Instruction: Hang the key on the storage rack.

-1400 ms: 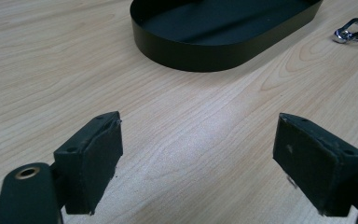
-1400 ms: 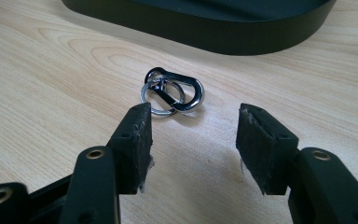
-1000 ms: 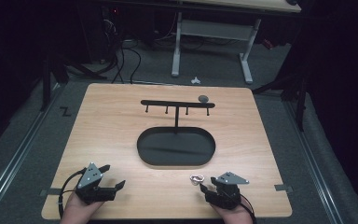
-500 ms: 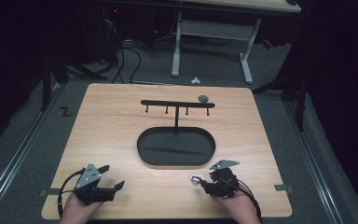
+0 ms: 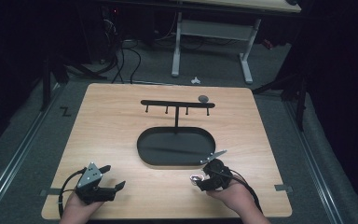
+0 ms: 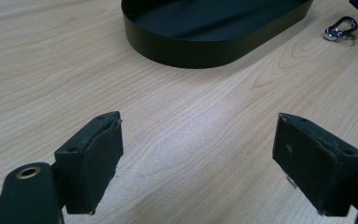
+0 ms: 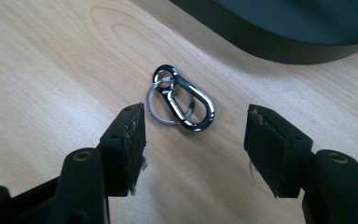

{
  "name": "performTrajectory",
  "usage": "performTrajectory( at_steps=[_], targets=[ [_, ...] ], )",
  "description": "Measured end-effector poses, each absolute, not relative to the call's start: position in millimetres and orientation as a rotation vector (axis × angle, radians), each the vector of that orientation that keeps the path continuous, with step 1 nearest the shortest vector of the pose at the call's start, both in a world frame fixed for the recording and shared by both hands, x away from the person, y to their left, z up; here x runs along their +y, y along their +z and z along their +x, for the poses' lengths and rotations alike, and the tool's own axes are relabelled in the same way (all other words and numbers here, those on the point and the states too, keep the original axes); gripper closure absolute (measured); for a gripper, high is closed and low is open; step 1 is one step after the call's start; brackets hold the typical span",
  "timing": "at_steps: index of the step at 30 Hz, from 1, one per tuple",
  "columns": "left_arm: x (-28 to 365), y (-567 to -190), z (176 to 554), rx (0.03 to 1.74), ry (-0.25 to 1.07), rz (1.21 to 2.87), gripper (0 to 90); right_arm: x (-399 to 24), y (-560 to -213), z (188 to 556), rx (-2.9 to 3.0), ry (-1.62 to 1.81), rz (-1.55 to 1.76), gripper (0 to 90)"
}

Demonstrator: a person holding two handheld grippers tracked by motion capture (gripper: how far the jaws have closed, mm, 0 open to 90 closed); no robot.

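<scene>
Right now the right gripper [image 7: 193,149] is hovering low over the table [image 5: 107,135] with its jaws standing wide apart, and they have just been opening further; nothing is pressed between the pads. The clip [image 7: 182,97], a small dark metal snap hook with a silver key ring threaded through its narrow end, is lying flat on the wood just ahead of those jaws, near the curved wall of the black oval tray [image 7: 279,44] but not touching it. In the high view the same clip [image 5: 196,178] is sitting at the tip of the right gripper [image 5: 204,179], on the near side of the tray [image 5: 142,144]. The left gripper [image 6: 200,163] is resting well off to the other side, its jaws also spread wide and gripping nothing, with bare wood between the pads. At the far end of the tray a black stand [image 5: 177,103] with a crossbar and four small pegs is standing upright, and every peg is looking bare; a small grey disc [image 5: 203,98] is lying on the table just behind the bar. Judging from this, the work is only beginning: the clip is not yet picked up, so grasping it, lifting it and carrying it to wherever it belongs, probably a peg or the tray, is all still to come.
</scene>
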State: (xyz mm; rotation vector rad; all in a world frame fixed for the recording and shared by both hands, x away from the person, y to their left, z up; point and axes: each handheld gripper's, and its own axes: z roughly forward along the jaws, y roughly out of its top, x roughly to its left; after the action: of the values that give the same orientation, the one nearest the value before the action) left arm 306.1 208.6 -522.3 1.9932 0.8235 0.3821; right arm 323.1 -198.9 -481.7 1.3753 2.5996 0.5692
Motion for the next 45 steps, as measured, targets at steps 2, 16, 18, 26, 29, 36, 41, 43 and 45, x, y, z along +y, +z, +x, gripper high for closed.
performTrajectory(
  at_steps=[2, 16, 18, 26, 29, 36, 41, 43, 45],
  targets=[
    [208, -523, 306, 0.821, 0.383, 1.995, 16.6, -198, -484, 327, 2.619, 0.53, 1.377, 40.7],
    [210, -521, 306, 0.821, 0.388, 1.992, 16.7, -189, -494, 342, 2.693, 0.478, 1.361, 51.2],
    [210, -521, 306, 0.821, 0.387, 1.992, 16.7, -189, -494, 344, 2.694, 0.473, 1.361, 53.4],
    [209, -521, 306, 0.821, 0.387, 1.992, 16.8, -186, -493, 337, 2.703, 0.448, 1.325, 65.5],
    [209, -521, 306, 0.82, 0.387, 1.993, 16.8, -186, -493, 336, 2.713, 0.453, 1.299, 67.7],
    [209, -522, 306, 0.822, 0.388, 1.995, 16.8, -186, -489, 330, 2.707, 0.514, 1.306, 78.8],
    [209, -522, 306, 0.821, 0.388, 1.995, 16.9, -182, -491, 327, 2.722, 0.5, 1.29, 82.1],
    [209, -522, 306, 0.823, 0.387, 1.995, 16.9, -180, -494, 326, 2.741, 0.478, 1.256, 82.4],
    [209, -522, 306, 0.823, 0.388, 1.995, 16.9, -178, -494, 324, 2.738, 0.47, 1.269, 83.1]
  ],
)
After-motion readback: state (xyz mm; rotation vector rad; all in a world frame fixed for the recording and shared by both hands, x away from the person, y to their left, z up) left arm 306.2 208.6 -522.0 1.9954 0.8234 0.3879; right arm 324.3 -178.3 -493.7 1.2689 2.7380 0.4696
